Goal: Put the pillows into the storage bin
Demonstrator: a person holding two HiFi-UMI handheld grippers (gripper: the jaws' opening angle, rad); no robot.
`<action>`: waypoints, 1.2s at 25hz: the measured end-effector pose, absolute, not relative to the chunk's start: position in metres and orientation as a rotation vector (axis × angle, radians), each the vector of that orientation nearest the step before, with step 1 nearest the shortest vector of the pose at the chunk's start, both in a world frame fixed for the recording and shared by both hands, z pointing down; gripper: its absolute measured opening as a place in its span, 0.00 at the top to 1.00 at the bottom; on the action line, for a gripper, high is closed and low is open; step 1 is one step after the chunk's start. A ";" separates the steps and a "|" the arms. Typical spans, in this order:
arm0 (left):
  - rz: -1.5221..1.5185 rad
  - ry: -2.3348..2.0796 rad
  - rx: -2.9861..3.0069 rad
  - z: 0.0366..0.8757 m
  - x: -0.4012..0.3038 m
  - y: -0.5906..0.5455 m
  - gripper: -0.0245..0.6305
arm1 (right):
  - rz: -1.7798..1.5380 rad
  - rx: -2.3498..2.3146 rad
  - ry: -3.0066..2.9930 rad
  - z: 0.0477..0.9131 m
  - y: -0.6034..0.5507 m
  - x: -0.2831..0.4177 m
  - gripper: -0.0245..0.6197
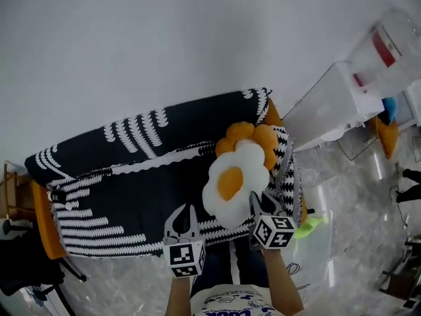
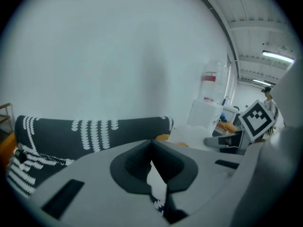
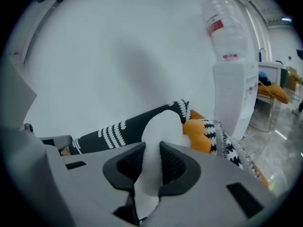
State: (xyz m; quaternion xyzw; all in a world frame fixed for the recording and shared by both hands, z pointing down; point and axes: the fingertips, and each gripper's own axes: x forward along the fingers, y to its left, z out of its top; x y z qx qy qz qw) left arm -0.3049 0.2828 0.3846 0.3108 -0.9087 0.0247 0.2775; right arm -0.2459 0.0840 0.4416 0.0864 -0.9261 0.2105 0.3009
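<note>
A fried-egg pillow [image 1: 233, 180], white with an orange yolk, is lifted off the sofa's front right part. My right gripper [image 1: 258, 206] is shut on its lower white edge; in the right gripper view the white plush [image 3: 158, 126] is squeezed between the pads of the right gripper [image 3: 152, 150]. An orange flower pillow [image 1: 253, 137] lies behind it on the sofa. My left gripper [image 1: 184, 214] hovers to the left of the egg pillow, over the seat's front edge. In its own view the left gripper [image 2: 151, 150] has its tips together, with a white sliver showing behind them. A clear storage bin [image 1: 314, 255] stands on the floor at the right.
The sofa [image 1: 131, 170] wears a black-and-white patterned blanket and backs onto a white wall. A water dispenser [image 1: 342, 97] stands to its right. A wooden chair [image 1: 13, 196] is at the left edge. Something green [image 1: 310, 225] sits at the bin's top.
</note>
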 end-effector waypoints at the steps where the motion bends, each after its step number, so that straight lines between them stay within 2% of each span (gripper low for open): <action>1: 0.077 -2.439 0.880 0.379 -0.305 0.270 0.94 | 0.559 0.268 -2.475 0.431 0.074 -0.235 0.82; 6: 0.117 -2.395 1.118 0.355 -0.295 0.197 0.94 | 0.600 0.536 -2.530 0.390 0.012 -0.173 0.82; 11: 0.167 -2.316 1.325 0.340 -0.249 0.115 0.94 | 0.655 0.798 -2.519 0.368 -0.053 -0.086 0.82; 20: 0.249 -2.153 1.613 0.334 -0.120 -0.012 0.94 | 0.732 1.213 -2.397 0.365 -0.145 0.101 0.82; 30: 0.338 -1.994 1.785 0.347 0.032 -0.121 0.94 | 0.801 1.421 -2.203 0.404 -0.205 0.286 0.82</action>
